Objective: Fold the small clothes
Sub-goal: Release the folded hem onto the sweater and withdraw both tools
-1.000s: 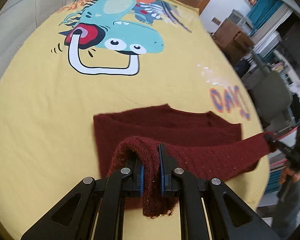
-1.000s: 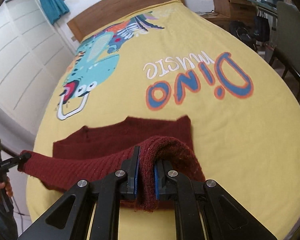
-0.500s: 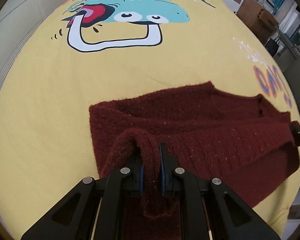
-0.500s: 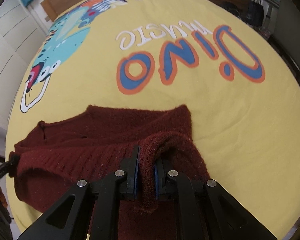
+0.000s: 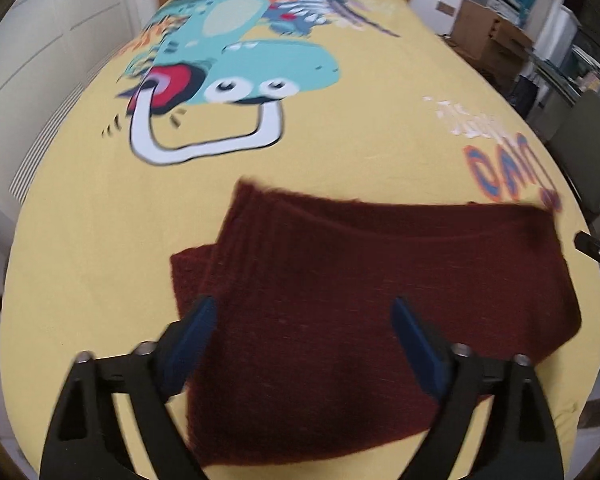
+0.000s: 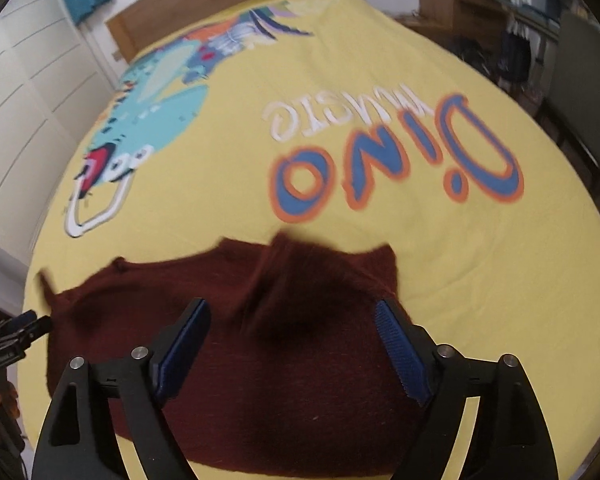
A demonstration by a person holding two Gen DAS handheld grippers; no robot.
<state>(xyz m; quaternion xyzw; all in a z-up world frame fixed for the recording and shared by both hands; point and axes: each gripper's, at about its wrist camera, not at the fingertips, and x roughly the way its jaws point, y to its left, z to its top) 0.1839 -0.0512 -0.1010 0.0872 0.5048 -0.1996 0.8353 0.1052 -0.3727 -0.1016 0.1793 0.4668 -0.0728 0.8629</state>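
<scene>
left gripper (image 5: 302, 322): jaws spread wide, just opened; nothing is clamped. blue pads (image 5: 192, 330) are seen apart above the knit, contact not resolved (motion blur).
right gripper (image 6: 290, 332): jaws likewise just opened wide; nothing is gripped. sweater seen between the pads (image 6: 396, 346), touching or not cannot be told.
maroon sweater (image 5: 380, 296): laid folded on the yellow bedspread (image 5: 340, 152), near the bed's front edge, below the "dino" print (image 6: 396, 168).
</scene>
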